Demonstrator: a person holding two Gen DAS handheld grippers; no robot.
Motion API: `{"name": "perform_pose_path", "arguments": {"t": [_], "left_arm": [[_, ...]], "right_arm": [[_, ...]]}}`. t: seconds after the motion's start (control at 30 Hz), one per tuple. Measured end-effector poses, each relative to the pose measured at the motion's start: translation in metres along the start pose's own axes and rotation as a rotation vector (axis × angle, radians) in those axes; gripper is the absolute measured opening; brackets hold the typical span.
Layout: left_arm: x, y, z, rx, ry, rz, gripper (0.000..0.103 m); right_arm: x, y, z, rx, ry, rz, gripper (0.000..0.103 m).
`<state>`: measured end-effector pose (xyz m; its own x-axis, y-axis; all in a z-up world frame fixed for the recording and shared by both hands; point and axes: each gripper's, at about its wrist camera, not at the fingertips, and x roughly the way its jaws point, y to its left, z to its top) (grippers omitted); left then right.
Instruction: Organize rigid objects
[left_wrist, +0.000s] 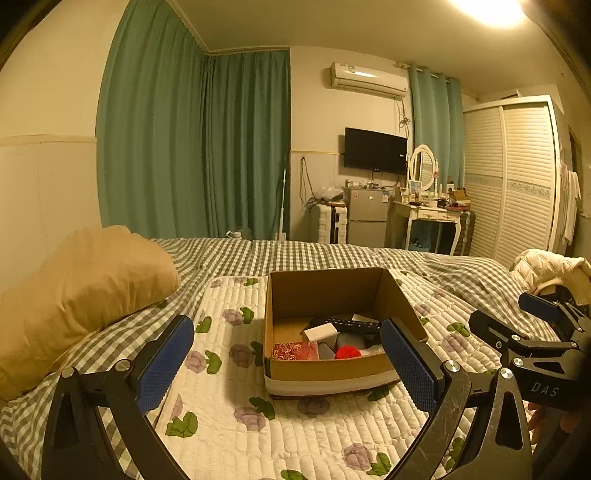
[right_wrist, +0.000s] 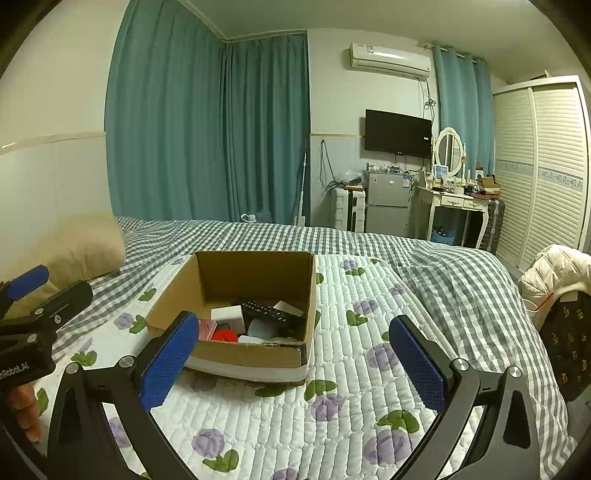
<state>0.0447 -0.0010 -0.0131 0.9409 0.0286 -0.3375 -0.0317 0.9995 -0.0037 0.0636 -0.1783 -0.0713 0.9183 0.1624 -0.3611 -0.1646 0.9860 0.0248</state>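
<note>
An open cardboard box (left_wrist: 325, 291) stands on a floral quilted mat on the bed; it also shows in the right wrist view (right_wrist: 255, 275). Inside lie a black remote (left_wrist: 354, 326), a white block (left_wrist: 320, 332), a red ball (left_wrist: 347, 352), a red patterned packet (left_wrist: 291, 350) and other small items. My left gripper (left_wrist: 288, 365) is open and empty, just in front of the box. My right gripper (right_wrist: 293, 362) is open and empty, in front of the box's near right corner. The right gripper also shows at the right in the left wrist view (left_wrist: 532, 328).
A tan pillow (left_wrist: 81, 291) lies left of the mat on the checked bedspread (left_wrist: 332, 251). A cream jacket (right_wrist: 554, 273) hangs on a chair at the right bed edge. A fridge, dressing table and wardrobe stand beyond the bed.
</note>
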Motion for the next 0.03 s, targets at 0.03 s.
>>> {"name": "perform_pose_path", "arguments": {"t": [0.03], "left_arm": [[0.0001,-0.0002,-0.0002,0.0,0.0,0.0,0.103]], "right_arm": [[0.0002,-0.0002,-0.0004,0.001,0.002,0.0,0.103]]}}
